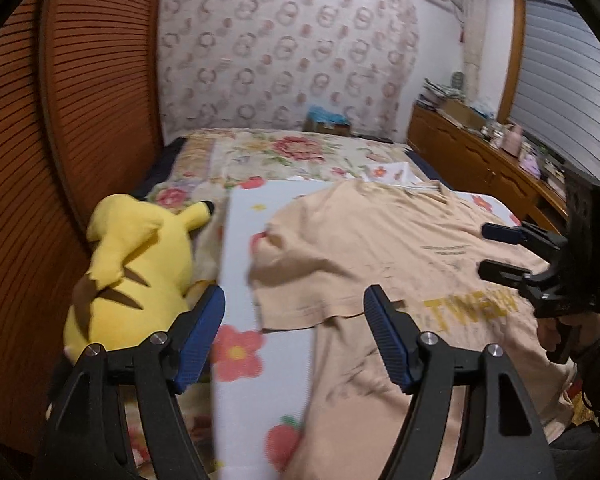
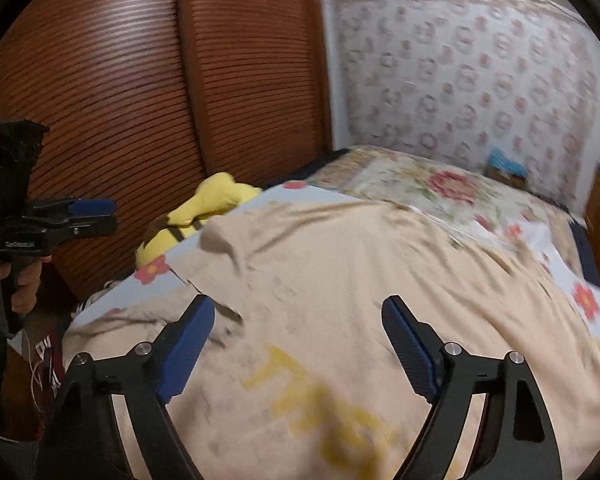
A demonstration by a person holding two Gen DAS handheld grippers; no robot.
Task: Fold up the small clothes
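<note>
A: Where is the shirt?

B: The peach cotton T-shirt with yellow block letters [image 1: 380,264] lies spread on a pale sheet printed with red flowers [image 1: 240,348], print side up and creased, one sleeve reaching toward the sheet's left edge. It takes up most of the near end of the bed.

A: And the grippers?

B: The left gripper with blue ribbed pads [image 1: 294,320] is spread wide and holds nothing — one finger sits over the flowered sheet, the other over the shirt's hem. The right gripper [image 2: 298,332] is just as wide apart and also holds nothing, poised above the shirt's chest beside the yellow lettering. From the left wrist view the right one shows at the far right edge, a hand on its handle, fingers parted over the shirt.

A: What crowds the work area?

B: A yellow plush toy with brown back stripes [image 1: 128,276] lies just beside the sheet's left edge, wedged against the red-brown slatted wooden doors [image 1: 80,100]. Beyond the shirt lies a floral quilt in cream and pink [image 1: 284,152], and a small blue-topped box [image 1: 326,120] sits at the far end by the patterned wall covering [image 1: 284,48].

A: Anything to the right?

B: A wooden dresser [image 1: 460,148] piled with clutter — too blurred to name piece by piece.
</note>
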